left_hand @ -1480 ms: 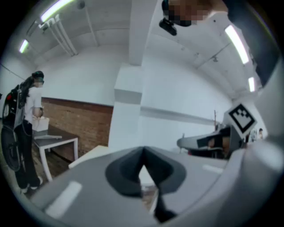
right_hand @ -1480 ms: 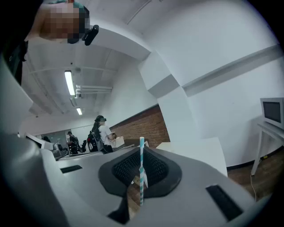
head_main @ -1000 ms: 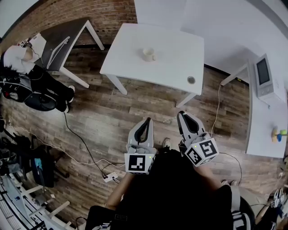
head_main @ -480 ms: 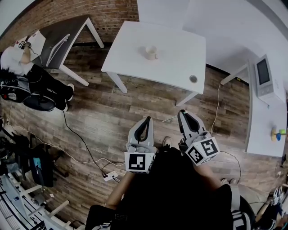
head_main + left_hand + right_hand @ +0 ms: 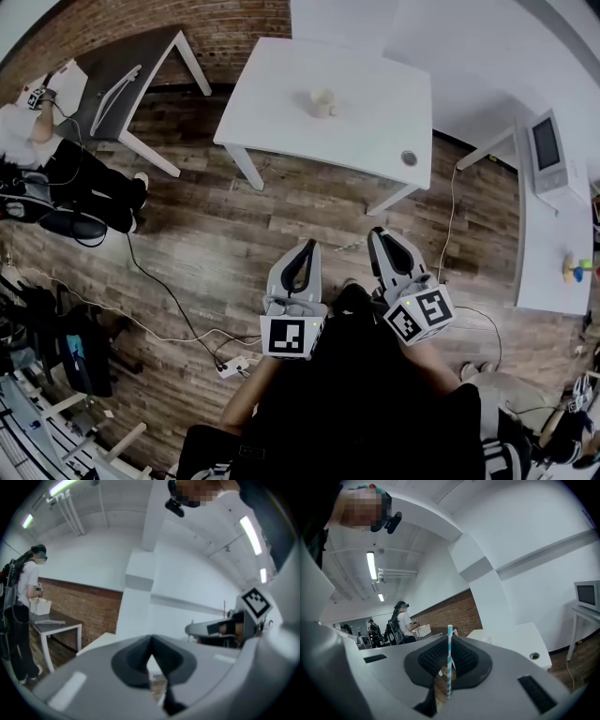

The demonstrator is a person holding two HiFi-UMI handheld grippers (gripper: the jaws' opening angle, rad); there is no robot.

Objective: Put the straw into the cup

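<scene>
Straw (image 5: 449, 654): striped, upright, pinched in right tongs (image 5: 449, 641). Left tongs (image 5: 151, 641): closed, empty. Cup (image 5: 322, 103): on table (image 5: 375, 131), both tongs well short of table.

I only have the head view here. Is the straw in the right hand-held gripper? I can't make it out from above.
Observer: Yes. The right gripper view shows a teal-and-white striped straw clamped upright in the right hand-held gripper.
Operator: And the left one?
Observer: The left gripper view shows the left hand-held gripper shut, with nothing between its jaws.
Operator: Where does the right one point?
Observer: In its view, the white table lies ahead, just right of the straw.
</scene>
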